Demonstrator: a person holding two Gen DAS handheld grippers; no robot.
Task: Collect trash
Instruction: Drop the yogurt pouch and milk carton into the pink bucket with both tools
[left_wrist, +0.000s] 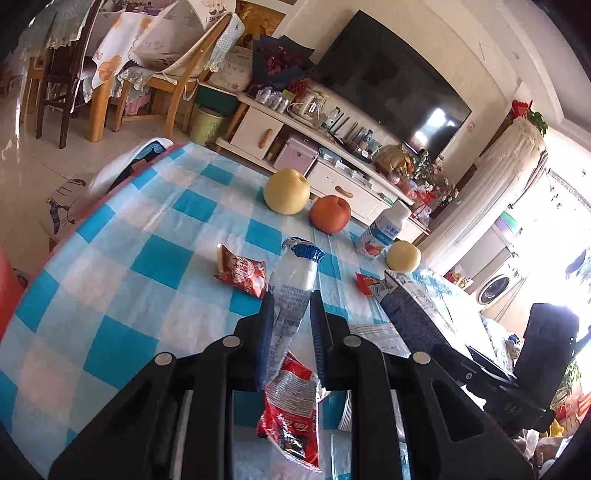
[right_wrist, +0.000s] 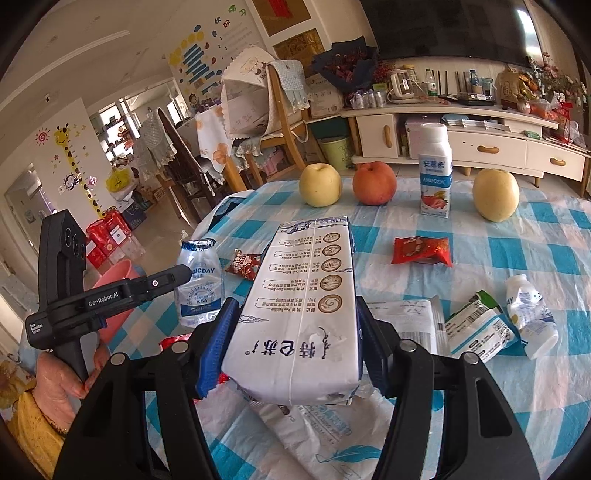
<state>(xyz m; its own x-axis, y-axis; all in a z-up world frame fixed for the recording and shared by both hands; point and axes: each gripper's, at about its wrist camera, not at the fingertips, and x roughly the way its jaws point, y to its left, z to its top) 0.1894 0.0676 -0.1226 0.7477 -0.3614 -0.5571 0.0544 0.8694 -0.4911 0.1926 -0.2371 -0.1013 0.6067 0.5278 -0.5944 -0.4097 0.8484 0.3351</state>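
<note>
Left gripper (left_wrist: 291, 314) closed on a crumpled clear plastic bottle (left_wrist: 291, 291) with torn blue foil at its top, held upright between the pads. Right gripper (right_wrist: 295, 325) clamped on a white milk carton (right_wrist: 303, 295), lying lengthwise between the blue-padded fingers (right_wrist: 216, 343), printed side up, raised above the worktop (right_wrist: 517, 387).

Just under the left gripper, on the blue-and-white checked cloth, a red snack wrapper (left_wrist: 291, 413). Farther out, a second red wrapper (left_wrist: 242, 271) to the left of the bottle. To the right of the carton, another red wrapper (right_wrist: 421, 251), flat on the cloth. Near right: a flat white packet (right_wrist: 410, 321), a green-and-white pouch (right_wrist: 480, 328) and a squashed small white bottle (right_wrist: 532, 317), close together. Below the carton, a white plastic bag (right_wrist: 314, 435) spread on the cloth.

Along the far edge, left to right: a yellow pear (right_wrist: 319, 184), a red apple (right_wrist: 374, 182), an upright yoghurt bottle (right_wrist: 436, 177), another yellow pear (right_wrist: 496, 195).

A hand (right_wrist: 59, 384) on the left gripper's handle, yellow sleeve (right_wrist: 29, 428) at the wrist.
</note>
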